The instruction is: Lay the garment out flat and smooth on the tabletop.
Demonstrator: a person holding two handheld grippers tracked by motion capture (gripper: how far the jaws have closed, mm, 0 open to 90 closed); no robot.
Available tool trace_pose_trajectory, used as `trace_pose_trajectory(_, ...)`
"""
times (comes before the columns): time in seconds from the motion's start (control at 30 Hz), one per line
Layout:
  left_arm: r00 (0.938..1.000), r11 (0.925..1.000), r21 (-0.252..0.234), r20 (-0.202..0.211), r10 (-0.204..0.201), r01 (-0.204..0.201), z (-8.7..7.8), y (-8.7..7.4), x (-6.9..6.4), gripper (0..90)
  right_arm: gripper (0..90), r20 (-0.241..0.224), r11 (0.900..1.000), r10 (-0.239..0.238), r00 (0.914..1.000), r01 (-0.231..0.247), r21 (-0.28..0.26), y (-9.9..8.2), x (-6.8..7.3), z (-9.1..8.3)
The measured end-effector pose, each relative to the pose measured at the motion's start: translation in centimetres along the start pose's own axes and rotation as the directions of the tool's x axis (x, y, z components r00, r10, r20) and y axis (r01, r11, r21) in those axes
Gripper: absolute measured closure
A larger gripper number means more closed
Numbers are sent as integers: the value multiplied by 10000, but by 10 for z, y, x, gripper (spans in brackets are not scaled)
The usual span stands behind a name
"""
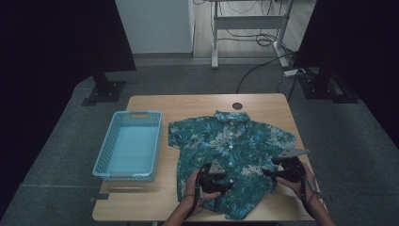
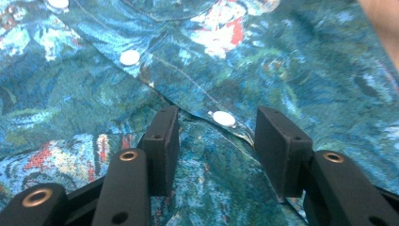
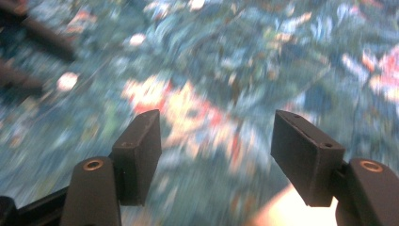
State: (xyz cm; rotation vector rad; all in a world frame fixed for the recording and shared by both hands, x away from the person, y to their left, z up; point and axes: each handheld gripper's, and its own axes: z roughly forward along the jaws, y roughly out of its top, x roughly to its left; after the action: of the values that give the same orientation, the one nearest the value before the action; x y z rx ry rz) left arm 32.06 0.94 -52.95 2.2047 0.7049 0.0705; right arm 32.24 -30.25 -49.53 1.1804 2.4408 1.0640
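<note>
- Light wooden tabletop [image 1: 141, 207] on grey floor; teal floral button-front shirt [image 1: 226, 141] lies flat, beside pale blue plastic basket [image 1: 129, 146].
- Left gripper [image 2: 219, 136]: fingers apart, straddling the shirt's button placket, gripping nothing.
- Right gripper [image 3: 219, 150]: fingers wide apart over shirt, holding nothing.

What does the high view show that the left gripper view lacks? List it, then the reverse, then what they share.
High view alone: the blue basket left of the shirt on the wooden table, the shirt's collar and sleeves, the right gripper, both forearms.

Left gripper view alone: the white buttons along the placket, with the open black jaws standing either side of one, and the fabric's print up close.

Both: the teal floral shirt lying flat and the left gripper over its lower front.
</note>
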Motion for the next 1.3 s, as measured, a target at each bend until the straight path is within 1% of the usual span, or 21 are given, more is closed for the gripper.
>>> trace_pose_trajectory(0.07, 10000, 10000, 73, -36, -39, 39, 2, -1, 1, 500, 340, -28, 9999, 111, 9999, -111, 15, -10, 4, -9)
trace_pose_trajectory(0.17, 9999, 9999, -5, -13, -155, 155, 2, -2, 3, 502, 340, -92, 9991, 398, 9992, -397, 131, -27, 9, -18)
trace_pose_trajectory(0.23, 9998, 9998, -17, -21, -174, 174, 1, -2, 3, 504, 340, -179, 9980, 556, 9983, -550, 323, -38, 14, -18)
trace_pose_trajectory(0.3, 9998, 9998, -18, -40, -180, 180, 1, -2, 4, 505, 340, -144, 9970, 606, 9981, -599, 483, -47, 19, -17)
trace_pose_trajectory(0.4, 9998, 9998, -37, -45, -209, 209, 1, -2, 4, 507, 343, -210, 9961, 790, 9967, -781, 410, -55, 24, -18)
trace_pose_trajectory(0.47, 9997, 9998, -39, -55, -219, 219, 1, -2, 4, 508, 343, -236, 9959, 799, 9965, -788, 449, -57, 28, -16)
trace_pose_trajectory(0.57, 9997, 9997, -43, -73, -223, 223, 2, -2, 4, 509, 343, -213, 9955, 777, 9967, -764, 568, -57, 32, -8)
trace_pose_trajectory(0.67, 9996, 9995, -129, -49, -290, 289, 1, -3, 4, 509, 348, -151, 9949, 941, 9954, -935, 383, -53, 35, -1)
trace_pose_trajectory(0.7, 9996, 9995, -118, -40, -284, 284, 1, -3, 4, 509, 375, -142, 9945, 1008, 9948, -1003, 302, -52, 36, 2)
trace_pose_trajectory(0.73, 9996, 9995, -115, -32, -286, 286, 1, -3, 5, 510, 410, -99, 9948, 1000, 9949, -997, 215, -51, 37, 4)
trace_pose_trajectory(0.77, 9996, 9995, -110, -29, -282, 282, 1, -3, 5, 510, 471, -64, 9952, 968, 9953, -967, 146, -50, 38, 5)
trace_pose_trajectory(0.83, 9996, 9995, -110, -30, -295, 295, 1, -3, 5, 510, 657, -39, 9961, 883, 9961, -883, -75, -49, 40, 7)
trace_pose_trajectory(0.87, 9995, 9995, -105, -40, -301, 301, 1, -3, 5, 509, 734, -74, 9959, 876, 9961, -878, -209, -49, 40, 7)
trace_pose_trajectory(0.93, 9994, 9993, -113, -61, -344, 343, 1, -3, 5, 509, 839, -125, 9937, 985, 9951, -990, -522, -48, 38, 4)
trace_pose_trajectory(0.97, 9994, 9994, -99, -67, -329, 328, 0, -3, 6, 509, 860, -182, 9924, 1032, 9945, -1041, -663, -48, 37, 1)
trace_pose_trajectory(1.07, 9991, 9992, -55, -115, -398, 398, -1, -3, 9, 507, 870, -344, 9935, 880, 9955, -902, -690, -45, 34, -14)
trace_pose_trajectory(1.17, 9989, 9991, -5, -233, -416, 416, -1, -2, 11, 501, 859, -843, 9981, 591, 9947, -601, -96, -35, 31, -33)
trace_pose_trajectory(1.23, 9982, 9988, -1, -333, -496, 496, -1, -1, 12, 501, 833, -1417, 9986, 487, 9887, -453, 271, -25, 27, -47)
trace_pose_trajectory(1.27, 9979, 9985, -1, -366, -543, 544, -2, -1, 13, 500, 817, -1582, 9985, 441, 9864, -385, 385, -20, 24, -53)
trace_pose_trajectory(1.3, 9975, 9983, -31, -400, -590, 589, -2, -1, 14, 501, 800, -1549, 9987, 403, 9871, -351, 361, -16, 22, -60)
